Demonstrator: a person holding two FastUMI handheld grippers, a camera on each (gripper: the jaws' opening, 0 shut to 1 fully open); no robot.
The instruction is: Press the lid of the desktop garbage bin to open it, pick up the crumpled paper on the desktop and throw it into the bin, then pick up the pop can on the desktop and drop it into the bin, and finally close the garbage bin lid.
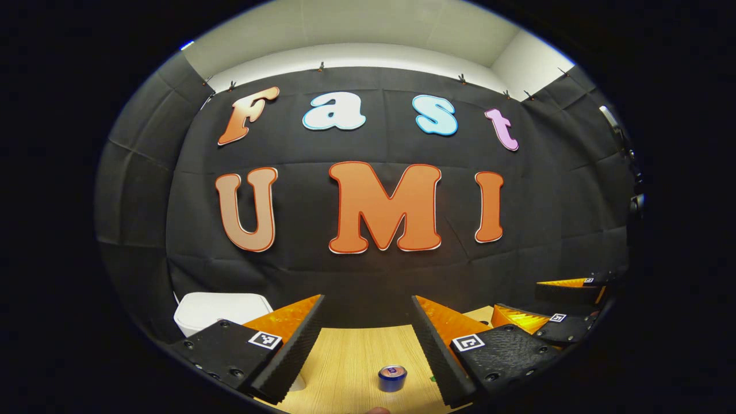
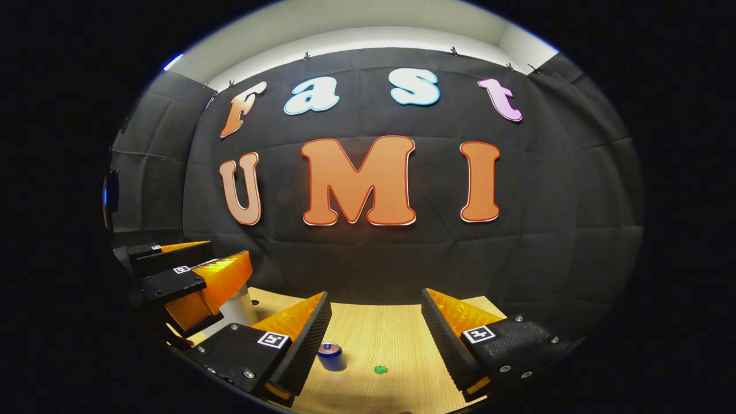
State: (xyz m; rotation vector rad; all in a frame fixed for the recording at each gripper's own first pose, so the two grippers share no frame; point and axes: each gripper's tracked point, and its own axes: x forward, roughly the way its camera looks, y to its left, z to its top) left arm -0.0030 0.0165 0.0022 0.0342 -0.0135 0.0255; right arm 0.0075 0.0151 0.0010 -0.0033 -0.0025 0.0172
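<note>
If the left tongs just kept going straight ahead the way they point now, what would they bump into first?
Probably nothing soon. The left tongs stand open, aimed level across the wooden table toward the black cloth wall. The pop can sits lower, likely under their path, though depth is unclear.

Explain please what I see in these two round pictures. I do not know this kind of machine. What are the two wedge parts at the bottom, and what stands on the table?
There is no robot arm here: a person holds one two-finger gripper in each hand, and a fisheye camera rides on each. The left gripper view looks out between the left gripper; the right gripper view between the right gripper. The wedges are each gripper's own fingers. Both grippers are open and hold nothing.

On the wooden table stands a small blue pop can, upright, and a white garbage bin with its lid down. A tiny green thing lies near the can; I cannot tell what it is.
</note>
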